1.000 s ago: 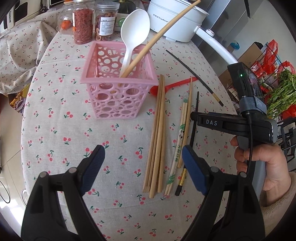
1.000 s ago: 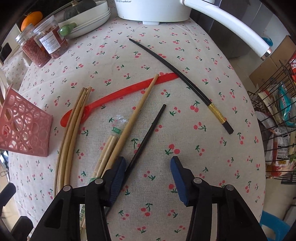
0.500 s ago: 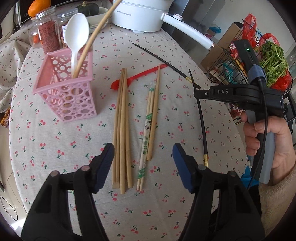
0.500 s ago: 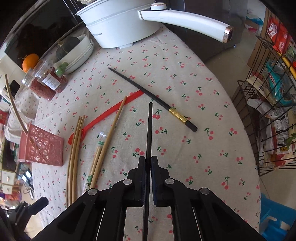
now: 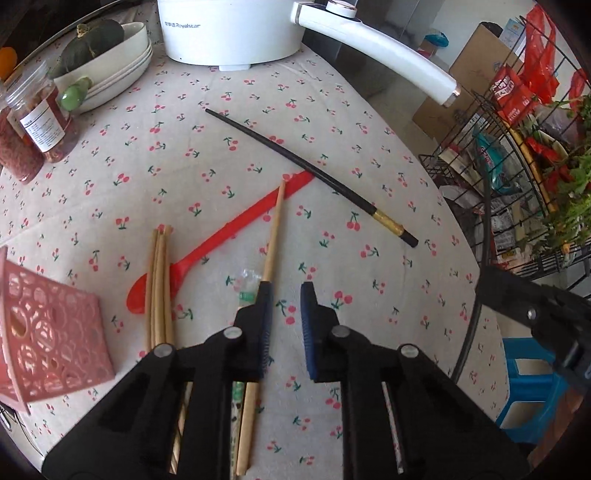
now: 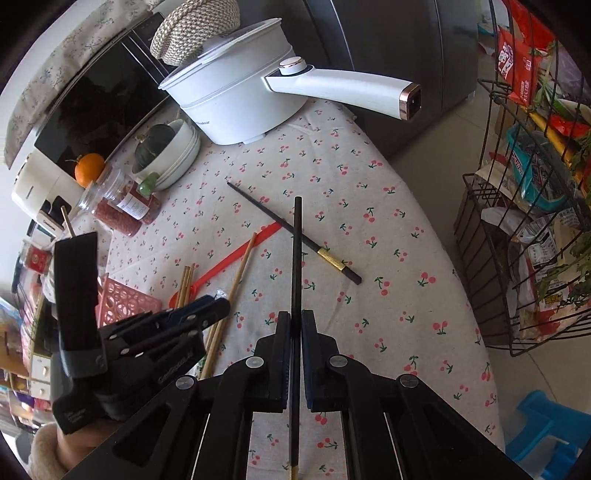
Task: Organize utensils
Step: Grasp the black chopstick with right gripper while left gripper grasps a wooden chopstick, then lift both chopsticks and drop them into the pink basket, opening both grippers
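Observation:
My right gripper (image 6: pixel 295 317) is shut on a black chopstick (image 6: pixel 297 258) and holds it above the cherry-print cloth, tip forward. The other black chopstick (image 5: pixel 314 173), with a gold band, lies on the cloth across the handle of a red spoon (image 5: pixel 221 236). My left gripper (image 5: pixel 285 295) hovers low over the cloth, its jaws closing with a narrow gap and nothing between them. A single wooden chopstick (image 5: pixel 273 229) runs under its left finger. A bundle of wooden chopsticks (image 5: pixel 159 280) lies beside the pink basket (image 5: pixel 48 332) at the left.
A white electric pot (image 5: pixel 229 33) with a long handle stands at the back. Stacked bowls (image 5: pixel 110 62) and jars (image 5: pixel 33 122) are at the back left. Beyond the table's right edge are a wire rack (image 5: pixel 517 166) of groceries and a blue stool (image 5: pixel 532 376).
The right gripper shut on the black chopstick and lifted it off the cloth. The left gripper swung right, away from the basket to the single wooden chopstick, and its jaws narrowed.

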